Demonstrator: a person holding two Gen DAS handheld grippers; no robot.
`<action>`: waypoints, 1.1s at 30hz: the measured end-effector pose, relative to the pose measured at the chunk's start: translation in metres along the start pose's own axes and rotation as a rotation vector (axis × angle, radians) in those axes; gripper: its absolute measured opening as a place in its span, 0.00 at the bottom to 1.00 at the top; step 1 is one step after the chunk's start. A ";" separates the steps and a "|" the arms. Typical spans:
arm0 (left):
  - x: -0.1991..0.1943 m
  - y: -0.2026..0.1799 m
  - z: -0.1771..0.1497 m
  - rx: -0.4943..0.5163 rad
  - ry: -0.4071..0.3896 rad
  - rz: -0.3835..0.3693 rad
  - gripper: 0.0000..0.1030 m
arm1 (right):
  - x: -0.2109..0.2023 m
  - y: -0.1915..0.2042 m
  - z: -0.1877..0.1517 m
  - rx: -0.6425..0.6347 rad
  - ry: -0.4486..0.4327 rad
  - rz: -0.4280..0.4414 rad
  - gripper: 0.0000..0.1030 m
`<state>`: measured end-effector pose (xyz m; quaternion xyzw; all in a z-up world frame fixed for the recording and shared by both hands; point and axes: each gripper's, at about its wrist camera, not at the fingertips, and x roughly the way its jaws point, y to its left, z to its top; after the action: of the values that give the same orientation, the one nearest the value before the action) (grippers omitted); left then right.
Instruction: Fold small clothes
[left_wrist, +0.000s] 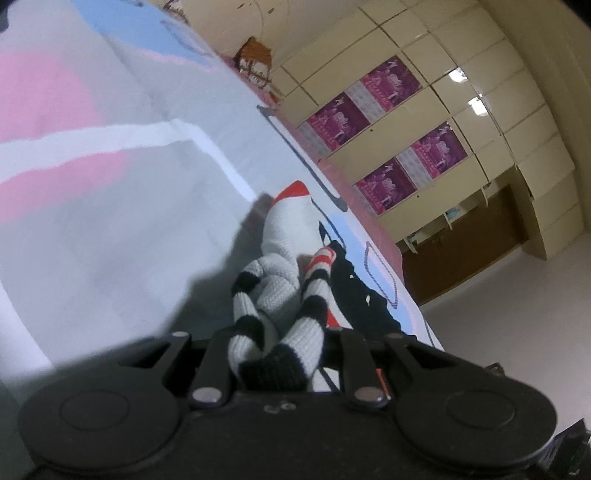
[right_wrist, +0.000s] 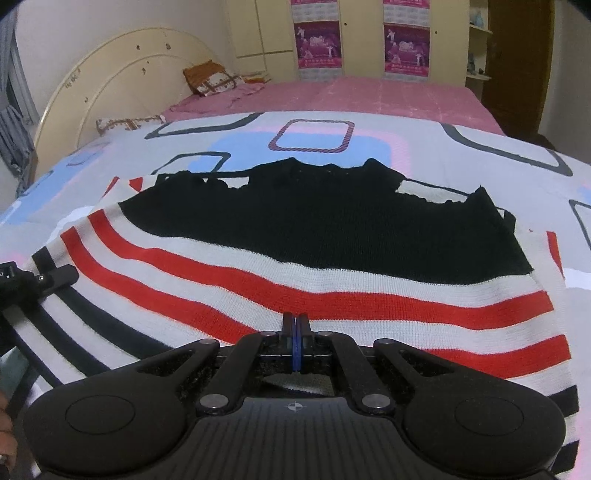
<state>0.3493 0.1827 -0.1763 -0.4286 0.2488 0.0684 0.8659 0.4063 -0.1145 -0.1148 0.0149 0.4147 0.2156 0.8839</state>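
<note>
Closest to me, the left gripper (left_wrist: 275, 354) has its jaws clamped on a bunched fold of the striped sweater (right_wrist: 332, 266), with grey, black and red knit squeezed up between the fingers and twisted ahead of them. In the right wrist view that same gripper pokes in at the sweater's left edge, on the black-striped part.

The right gripper (right_wrist: 295, 332) has its two blue-faced pads pressed together with nothing between them, poised over the near red and white stripes; I cannot tell whether it touches the knit.

The sweater lies spread across the patterned bedspread (right_wrist: 480, 147), black panel farther out, its far edge ragged and bumpy, its right edge running fairly straight. Bare bedspread shows all round the far and right sides of the garment, and a broad stretch of it lies open to the left in the left wrist view.

Beyond the bedspread's far edge is a pink sheet (right_wrist: 369, 92), with a pillow (right_wrist: 210, 77) by the curved headboard (right_wrist: 122, 81). Past that stand cream wardrobes (right_wrist: 258, 33) with purple posters (right_wrist: 317, 40).
</note>
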 end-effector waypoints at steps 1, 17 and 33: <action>-0.002 -0.002 -0.001 0.006 -0.002 0.008 0.16 | 0.000 -0.002 0.000 0.004 -0.003 0.009 0.00; -0.031 -0.118 -0.031 0.249 -0.020 -0.028 0.16 | -0.029 -0.055 0.007 0.121 -0.069 0.188 0.00; 0.050 -0.221 -0.160 0.645 0.397 0.032 0.30 | -0.114 -0.210 -0.012 0.550 -0.176 0.203 0.08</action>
<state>0.4067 -0.0845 -0.1260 -0.1350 0.4272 -0.0845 0.8900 0.4107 -0.3517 -0.0829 0.3138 0.3756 0.1805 0.8532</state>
